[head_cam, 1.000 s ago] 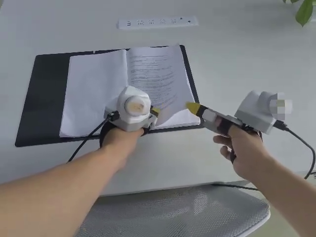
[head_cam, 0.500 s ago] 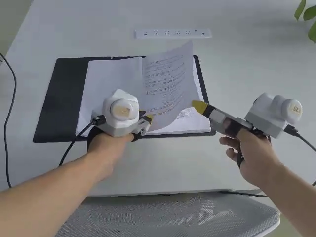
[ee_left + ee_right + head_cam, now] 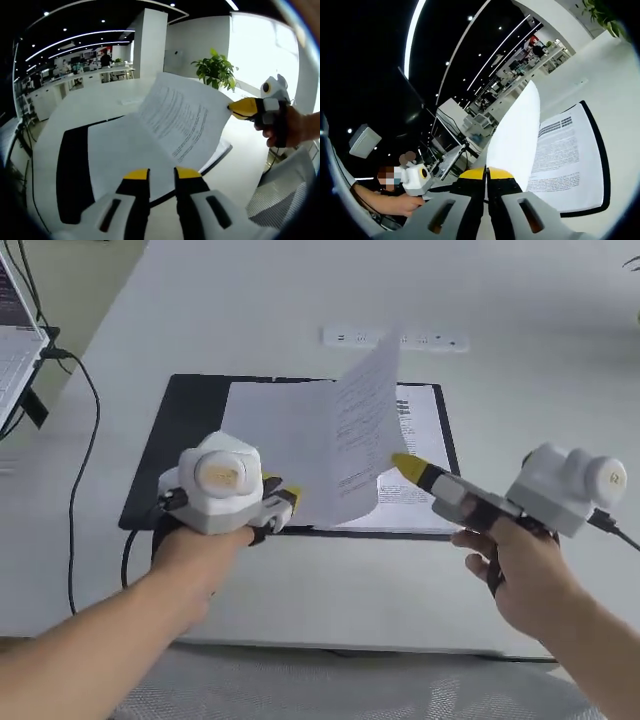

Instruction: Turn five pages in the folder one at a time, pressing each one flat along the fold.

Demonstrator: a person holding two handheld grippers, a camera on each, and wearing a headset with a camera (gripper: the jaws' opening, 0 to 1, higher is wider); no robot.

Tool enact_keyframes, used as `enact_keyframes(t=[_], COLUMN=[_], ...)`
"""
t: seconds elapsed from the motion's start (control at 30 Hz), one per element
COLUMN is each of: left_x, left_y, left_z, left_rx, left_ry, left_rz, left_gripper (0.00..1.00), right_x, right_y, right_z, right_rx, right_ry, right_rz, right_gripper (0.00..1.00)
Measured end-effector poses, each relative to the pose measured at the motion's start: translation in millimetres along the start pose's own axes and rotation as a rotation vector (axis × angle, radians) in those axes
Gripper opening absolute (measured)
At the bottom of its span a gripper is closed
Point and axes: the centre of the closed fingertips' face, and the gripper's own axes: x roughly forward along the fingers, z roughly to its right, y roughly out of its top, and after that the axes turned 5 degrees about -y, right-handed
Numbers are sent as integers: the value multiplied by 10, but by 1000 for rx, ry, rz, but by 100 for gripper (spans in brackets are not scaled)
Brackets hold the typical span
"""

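Observation:
A black folder point(image 3: 168, 462) lies open on the white table, with white printed pages on both sides. My right gripper point(image 3: 405, 468) is shut on the lower right edge of one printed page point(image 3: 360, 430) and holds it raised, nearly upright over the fold. That page point(image 3: 515, 145) rises from between the right gripper point(image 3: 486, 172) tips. My left gripper point(image 3: 280, 498) hovers at the folder's front edge, left of the raised page. Its yellow tips point(image 3: 161, 174) stand a narrow gap apart with nothing between them, pointing at the page point(image 3: 180, 120). The right gripper point(image 3: 240, 107) shows at that page's edge.
A white power strip point(image 3: 395, 339) lies behind the folder. A laptop point(image 3: 12, 340) sits at the far left, with a black cable point(image 3: 88, 440) running along the table. A grey mesh chair point(image 3: 350, 690) is below the table edge. A plant point(image 3: 217, 72) stands beyond.
The right gripper has lifted the page from lying low on the right stack to nearly upright over the fold. The left gripper has drawn back off the pages toward the folder's front edge.

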Motion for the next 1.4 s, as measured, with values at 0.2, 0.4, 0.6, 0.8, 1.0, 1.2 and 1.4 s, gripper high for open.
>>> enact_keyframes(t=[0.2, 0.4, 0.6, 0.8, 1.0, 1.2, 1.4], left_x=[-226, -361, -505, -643, -784, -932, -1064], left_y=[-9, -72, -154, -177, -171, -178, -184], left_z=[-91, -207, -286, -401, -529, -628, -692], left_rx=[0, 3, -26, -42, -60, -78, -94], left_ry=[19, 27, 24, 34, 56, 76, 85], left_rz=[4, 7, 0, 10, 23, 30, 39], left_gripper=[17, 17, 16, 16, 17, 17, 17], right_x=[177, 376, 551, 733, 973, 1224, 1413], right_y=[-41, -147, -284, -408, -589, -831, -1041], right_z=[-191, -385, -514, -616, -719, -740, -686], right_rx=[-15, -32, -39, -42, -59, -73, -82], right_ry=[30, 64, 81, 96, 110, 101, 78], right_rz=[-14, -43, -78, -108, -162, -228, -283], right_gripper=[0, 0, 0, 0, 0, 0, 0])
